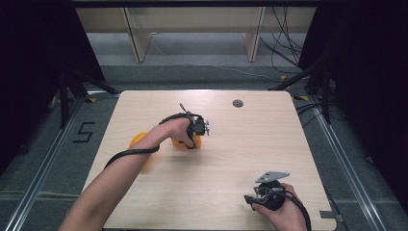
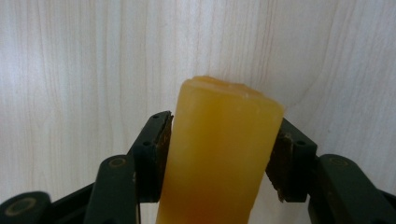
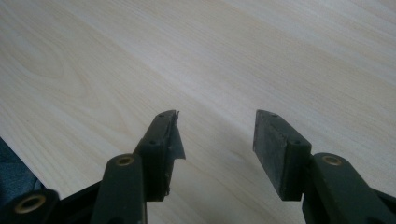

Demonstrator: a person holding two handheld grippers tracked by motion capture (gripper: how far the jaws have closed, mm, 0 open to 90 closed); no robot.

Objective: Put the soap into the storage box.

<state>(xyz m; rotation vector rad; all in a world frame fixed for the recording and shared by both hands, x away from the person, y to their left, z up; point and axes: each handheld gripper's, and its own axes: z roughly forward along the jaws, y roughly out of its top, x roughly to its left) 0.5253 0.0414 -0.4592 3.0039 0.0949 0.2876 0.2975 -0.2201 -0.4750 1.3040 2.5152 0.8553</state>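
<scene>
A yellow-orange cylinder (image 2: 219, 154) with a rounded end stands between the jaws of my left gripper (image 2: 223, 151). Both pads (image 2: 164, 140) lie against its sides, over pale wood. In the high view the left gripper (image 1: 192, 142) is left of the table's middle, with the orange cylinder (image 1: 195, 141) under it. Another orange patch (image 1: 136, 140) shows on the other side of the wrist; I cannot tell whether it is the same thing. My right gripper (image 3: 217, 135) is open with nothing between its jaws. It hovers low near the front right corner (image 1: 248, 198).
The wooden table (image 1: 250, 144) has a grey round cap (image 1: 237, 103) near its back edge. Its front left edge shows in the right gripper view. Pale shelf legs (image 1: 137, 41) and loose cables (image 1: 284, 48) lie on the floor behind the table.
</scene>
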